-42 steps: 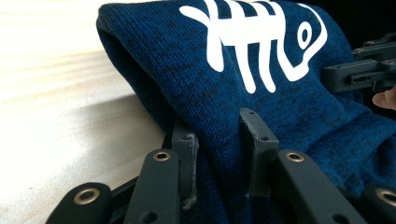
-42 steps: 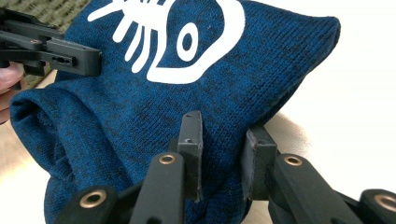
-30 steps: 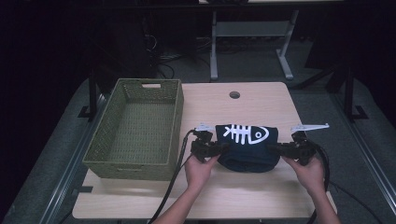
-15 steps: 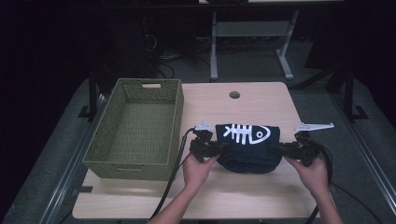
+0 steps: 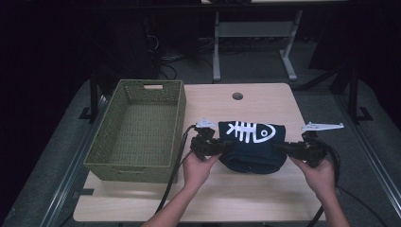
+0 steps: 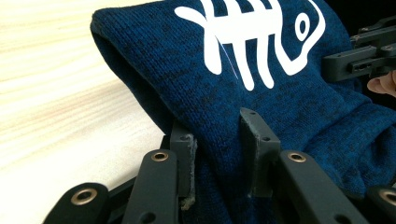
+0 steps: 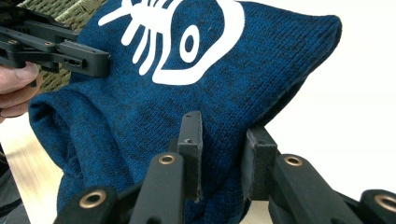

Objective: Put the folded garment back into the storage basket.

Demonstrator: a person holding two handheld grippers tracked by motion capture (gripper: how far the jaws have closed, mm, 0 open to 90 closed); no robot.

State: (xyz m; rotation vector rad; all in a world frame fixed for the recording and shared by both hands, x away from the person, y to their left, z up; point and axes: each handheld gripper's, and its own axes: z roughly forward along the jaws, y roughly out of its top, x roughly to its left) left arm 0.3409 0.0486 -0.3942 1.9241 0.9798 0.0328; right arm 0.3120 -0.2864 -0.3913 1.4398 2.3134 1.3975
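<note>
Setting: I am looking down on a pale wooden table (image 5: pixel 246 189) in a dark room, with a person's forearms coming in from the bottom edge.

Garment: a folded dark blue knitted garment (image 5: pixel 253 149) lies on the table a little right of centre, toward the person's side. A white fish-skeleton print (image 5: pixel 250 132) faces up on its top fold.

Left gripper: my left gripper (image 5: pixel 222 147) is at the garment's left edge, held in the person's left hand (image 5: pixel 198 168). In the left gripper view its two black jaws stand a little apart with a thick fold of the blue knit pinched between them (image 6: pixel 223 158).

Right gripper: my right gripper (image 5: pixel 282 148) is at the garment's right edge, held in the right hand (image 5: pixel 320 176). In the right gripper view the jaws stand a short way apart, and a ridge of the blue fabric is squeezed between them (image 7: pixel 223 154).

Lift: in both gripper views the gripped edges rise above the table, though I cannot tell for sure whether the middle of the garment rests on the wood.

Basket: an olive green woven basket (image 5: pixel 170 142) sits on the left part of the table, just beside the left gripper and apart from the garment.

Table detail: a round cable hole (image 5: pixel 237 96) lies near the far edge, beyond the garment.
</note>
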